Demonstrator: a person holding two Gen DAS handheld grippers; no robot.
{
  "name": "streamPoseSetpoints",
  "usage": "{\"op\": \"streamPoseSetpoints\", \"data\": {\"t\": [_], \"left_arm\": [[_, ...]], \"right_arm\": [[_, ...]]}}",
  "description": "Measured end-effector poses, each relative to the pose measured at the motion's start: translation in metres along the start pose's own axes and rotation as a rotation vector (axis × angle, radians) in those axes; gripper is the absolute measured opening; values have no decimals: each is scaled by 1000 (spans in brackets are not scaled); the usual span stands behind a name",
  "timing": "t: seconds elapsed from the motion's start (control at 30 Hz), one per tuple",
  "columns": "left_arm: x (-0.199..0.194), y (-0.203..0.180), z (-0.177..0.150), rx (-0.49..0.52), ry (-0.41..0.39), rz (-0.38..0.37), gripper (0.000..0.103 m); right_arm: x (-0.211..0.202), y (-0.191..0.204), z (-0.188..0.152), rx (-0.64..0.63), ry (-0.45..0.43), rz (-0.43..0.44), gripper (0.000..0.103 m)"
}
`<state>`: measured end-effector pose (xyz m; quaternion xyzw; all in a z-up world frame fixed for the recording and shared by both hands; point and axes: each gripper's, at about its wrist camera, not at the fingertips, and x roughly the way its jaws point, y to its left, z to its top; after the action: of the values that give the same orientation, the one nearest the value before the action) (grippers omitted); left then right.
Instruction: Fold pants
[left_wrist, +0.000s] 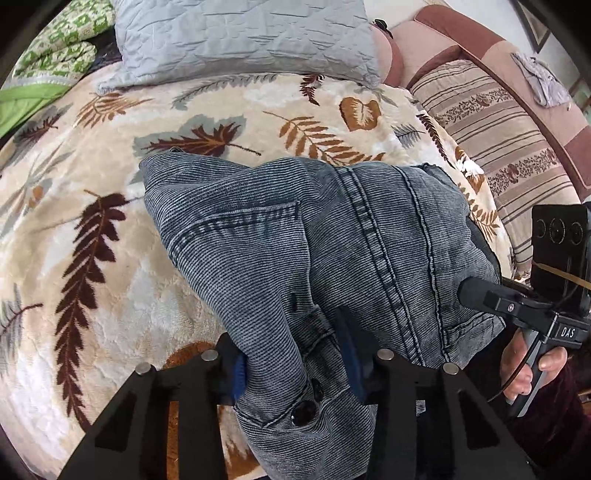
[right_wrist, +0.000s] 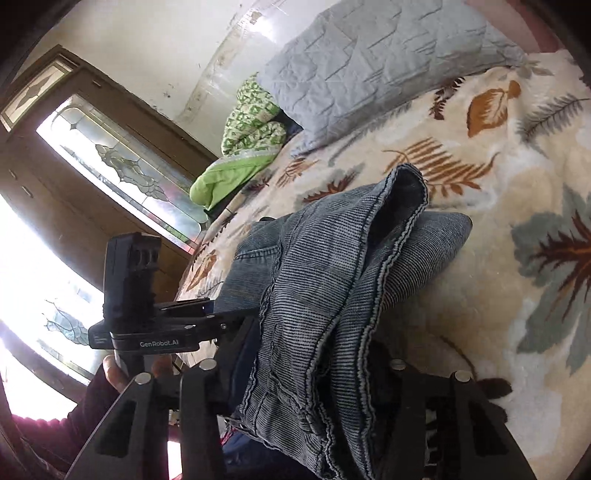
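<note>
Grey-blue corduroy pants (left_wrist: 303, 236) lie bunched on a bed under a leaf-patterned blanket (left_wrist: 92, 221), a grey pillow (left_wrist: 243, 37) beyond them. The left tool (left_wrist: 295, 369) is closed on the waistband near the button (left_wrist: 304, 410), its blue pads pressing the cloth. The right tool (right_wrist: 306, 373) is closed on a gathered fold with stitched hems (right_wrist: 399, 236). A hand (left_wrist: 532, 365) holds the right tool's handle; no earlier picture is given.

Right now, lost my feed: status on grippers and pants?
Left gripper, right gripper shut on pants. Pants bunched on blanket. Nothing blocking.
</note>
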<state>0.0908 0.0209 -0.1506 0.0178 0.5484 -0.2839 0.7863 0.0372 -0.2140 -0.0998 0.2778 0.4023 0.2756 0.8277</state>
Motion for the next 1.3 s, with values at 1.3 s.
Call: {"op": "streamPoseSetpoints", "data": {"t": [1.3], "left_arm": [[22,59,126,-97,67,358,42]], "right_arm": [[98,-47,108,159,2,38,49]]}}
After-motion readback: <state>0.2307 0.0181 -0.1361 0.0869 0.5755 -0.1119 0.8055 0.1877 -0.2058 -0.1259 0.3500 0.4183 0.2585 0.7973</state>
